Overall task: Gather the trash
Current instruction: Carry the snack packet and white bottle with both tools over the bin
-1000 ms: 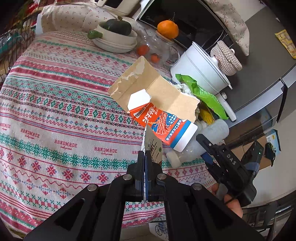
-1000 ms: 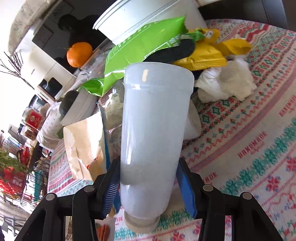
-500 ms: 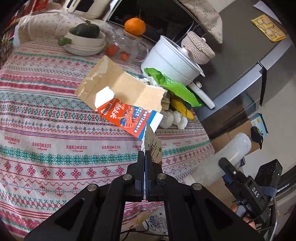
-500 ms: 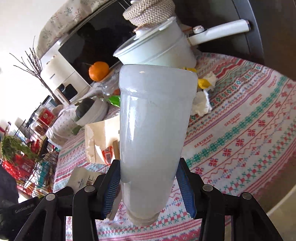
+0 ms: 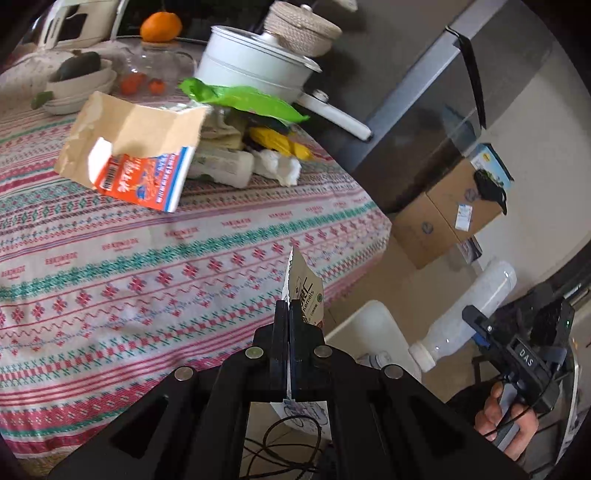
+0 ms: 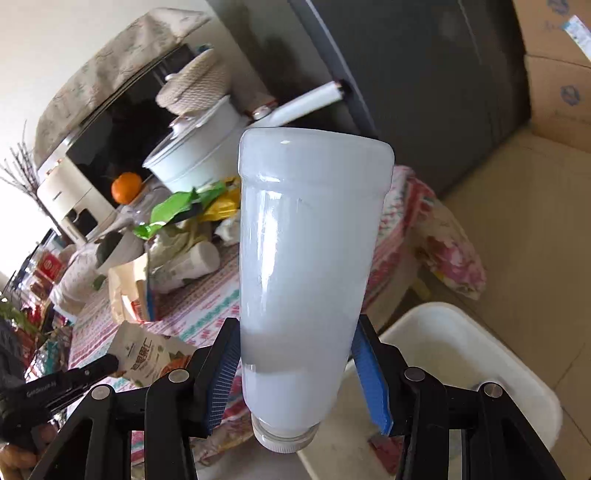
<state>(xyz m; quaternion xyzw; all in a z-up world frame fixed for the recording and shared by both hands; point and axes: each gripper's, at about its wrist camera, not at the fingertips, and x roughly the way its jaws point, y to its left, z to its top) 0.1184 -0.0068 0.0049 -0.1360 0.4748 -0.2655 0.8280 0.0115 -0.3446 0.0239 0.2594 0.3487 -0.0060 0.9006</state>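
Observation:
My left gripper (image 5: pixel 287 314) is shut on a small white snack packet (image 5: pixel 304 291), held past the table's near edge; the packet also shows in the right wrist view (image 6: pixel 146 356). My right gripper (image 6: pixel 295 354) is shut on a cloudy white plastic bottle (image 6: pixel 310 258), cap toward me, held off the table above a white bin (image 6: pixel 476 369). In the left wrist view the bottle (image 5: pixel 469 310) and right gripper (image 5: pixel 480 325) hang over the bin (image 5: pixel 365 328). More trash lies on the table: a torn cardboard carton (image 5: pixel 136 147), a green wrapper (image 5: pixel 243 99), a yellow wrapper (image 5: pixel 280 142), crumpled tissue (image 5: pixel 279 168), another bottle (image 5: pixel 221 168).
A white pot with a long handle (image 5: pixel 255 70), a woven lid (image 5: pixel 303 27), a bowl with squash (image 5: pixel 79 79), a glass jar (image 5: pixel 155 72) and an orange (image 5: pixel 160 26) stand at the table's back. A dark fridge (image 5: pixel 424 122) and a cardboard box (image 5: pixel 443 214) stand to the right.
Both grippers have pulled back off the table toward the floor side. The right gripper carried the bottle from the trash pile to above the white bin. The left still holds the packet.

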